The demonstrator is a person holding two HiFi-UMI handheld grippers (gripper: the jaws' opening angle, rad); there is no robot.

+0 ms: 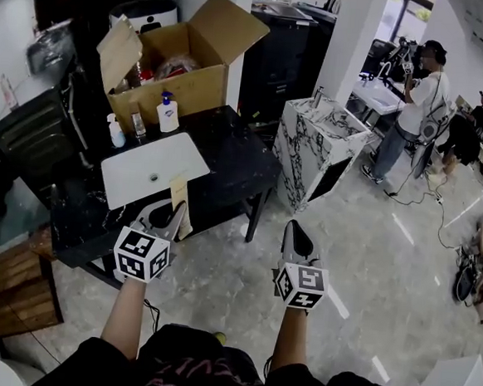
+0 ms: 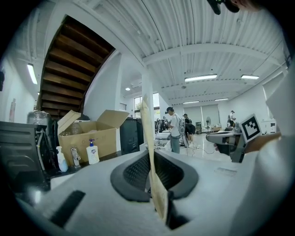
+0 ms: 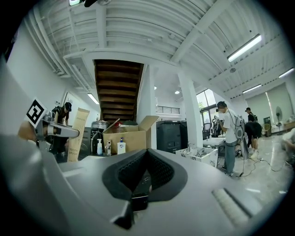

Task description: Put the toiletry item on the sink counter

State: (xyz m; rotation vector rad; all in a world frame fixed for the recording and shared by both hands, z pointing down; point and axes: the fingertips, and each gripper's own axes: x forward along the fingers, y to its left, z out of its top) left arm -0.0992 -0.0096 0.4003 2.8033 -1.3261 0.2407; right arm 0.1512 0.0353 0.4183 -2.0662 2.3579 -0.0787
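Head view: left gripper point(image 1: 163, 217) clamped on a flat tan toothbrush box point(image 1: 179, 206), held upright at the near edge of the sink counter point(image 1: 236, 158), not resting on it. Right gripper point(image 1: 296, 236) off that counter's near right corner.

Left gripper view: jaws narrowly apart, pinching the box edge-on.

Right gripper view: jaws together, nothing between.

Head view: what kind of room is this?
Probably a big indoor hall staged as a bathroom: a black counter with a white sink, a marble sink stand, people with gear behind.
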